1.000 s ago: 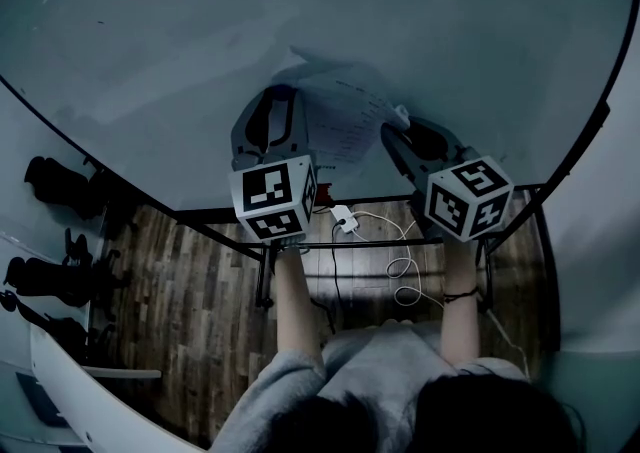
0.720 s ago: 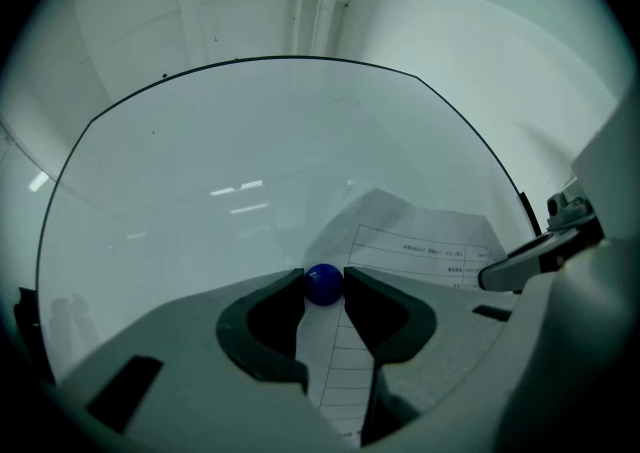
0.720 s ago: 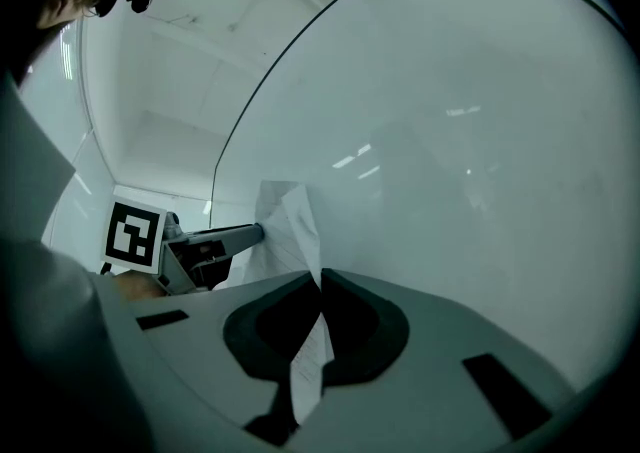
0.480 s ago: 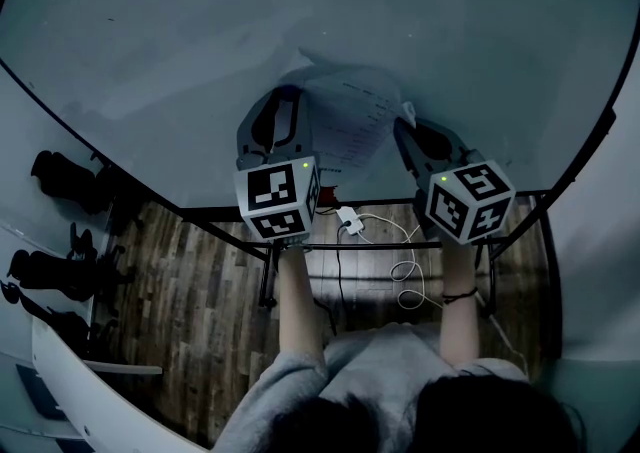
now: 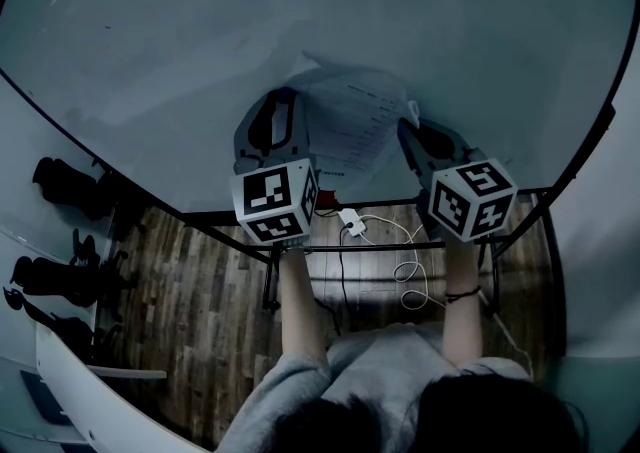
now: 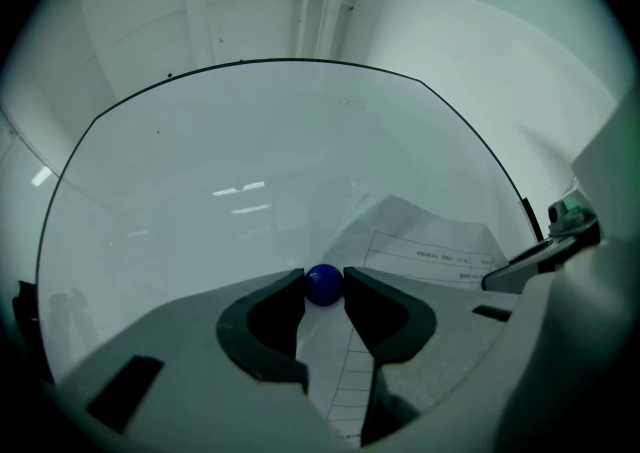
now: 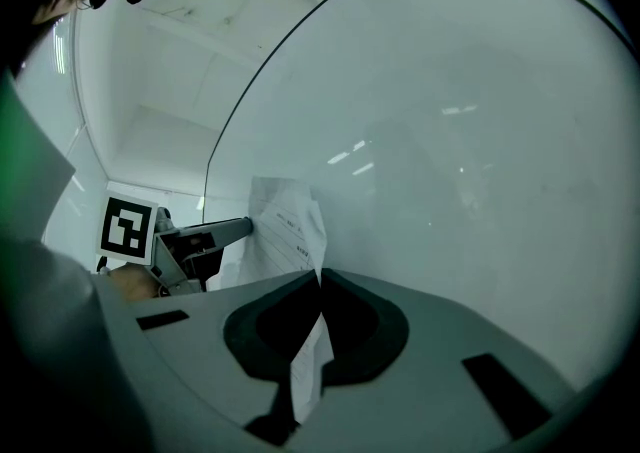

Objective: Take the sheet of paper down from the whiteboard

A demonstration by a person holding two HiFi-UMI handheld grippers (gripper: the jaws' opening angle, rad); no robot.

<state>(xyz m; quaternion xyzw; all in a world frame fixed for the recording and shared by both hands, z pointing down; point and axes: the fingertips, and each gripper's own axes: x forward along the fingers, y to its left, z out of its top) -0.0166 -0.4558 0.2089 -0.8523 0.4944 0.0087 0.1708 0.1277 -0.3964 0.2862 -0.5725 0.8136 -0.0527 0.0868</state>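
Right gripper (image 7: 320, 277): jaws together, pinched on the right edge of the paper (image 7: 285, 224), which runs edge-on between the tips. Left gripper (image 6: 324, 277): jaws closed on a small blue magnet (image 6: 322, 288), tips touching it on both sides. The magnet sits on the paper's left part, against the whiteboard (image 5: 300, 11). The paper hangs low on the board, between the two grippers.

Step in hand, as I read it: free the magnet while the other side holds the sheet.
- Draw the magnet straight off the board rather than sliding it. Sliding would likely drag and crease the paper.
- Hold the right pinch steady and don't pull sideways while the magnet holds the sheet. Thin paper under two opposed pulls may tear.
- Once the magnet lets go, the sheet will hang from one edge only. Expect it to swing and droop, so lift it away slowly.

Materials and shapes:
- Paper: thin, white, printed with ruled rows and a header line. It is already buckled and bows off the board.
- Magnet: round, glossy, smooth, with little for the jaws to bite on. It could squirt out of a light grip.
- Whiteboard: hard and slick, mirroring the ceiling lights.
- Jaws: dark, matte, with curved hollows behind narrow tips.
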